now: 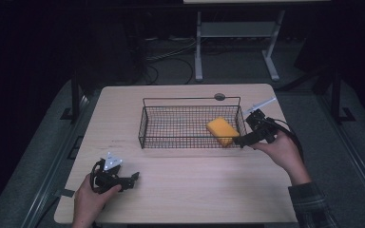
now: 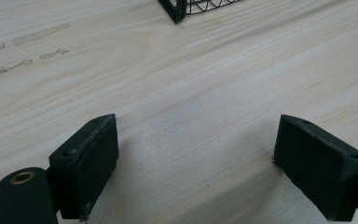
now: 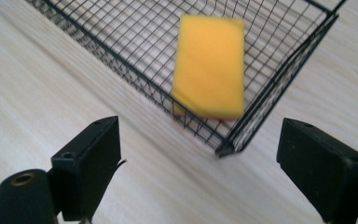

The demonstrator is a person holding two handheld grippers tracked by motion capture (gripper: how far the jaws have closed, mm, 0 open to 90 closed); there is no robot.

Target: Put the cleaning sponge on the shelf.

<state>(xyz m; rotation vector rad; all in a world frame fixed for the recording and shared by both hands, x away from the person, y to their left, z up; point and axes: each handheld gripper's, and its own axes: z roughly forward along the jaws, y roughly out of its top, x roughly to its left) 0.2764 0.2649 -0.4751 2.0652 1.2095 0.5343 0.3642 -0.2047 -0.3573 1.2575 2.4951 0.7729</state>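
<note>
Left side: the left hand-held gripper point(image 1: 134, 178) rests low over the surface point(image 1: 185, 190) near its front left corner, held by the person's left hand point(image 1: 89, 197). In the left gripper view its two black jaws stand wide apart with only bare wood grain between them; it is released and grasps nothing. A few faint dark marks point(image 2: 32, 35) show on the wood to the upper left of that view, and a corner of the wire basket point(image 2: 179, 10) sits at the top edge, well apart from the jaws.

Centre: the wire basket point(image 1: 145, 124), black and rectangular, stands upright on the middle of the surface. A yellow sponge point(image 1: 222, 130) lies inside it, at the basket's right end, close against the near right corner. In the right gripper view the sponge point(image 3: 209, 65) lies flat on the mesh floor, its near edge just behind the basket's corner.

Right side: the right hand-held gripper point(image 1: 237, 140) is held by the person's right hand point(image 1: 283, 152) just outside the basket's near right corner, pointing left toward it. Its jaws stand wide apart, released, with nothing between the pads; the sponge is beyond them, not touched. A plaid sleeve point(image 1: 311, 204) covers the right forearm.
</note>
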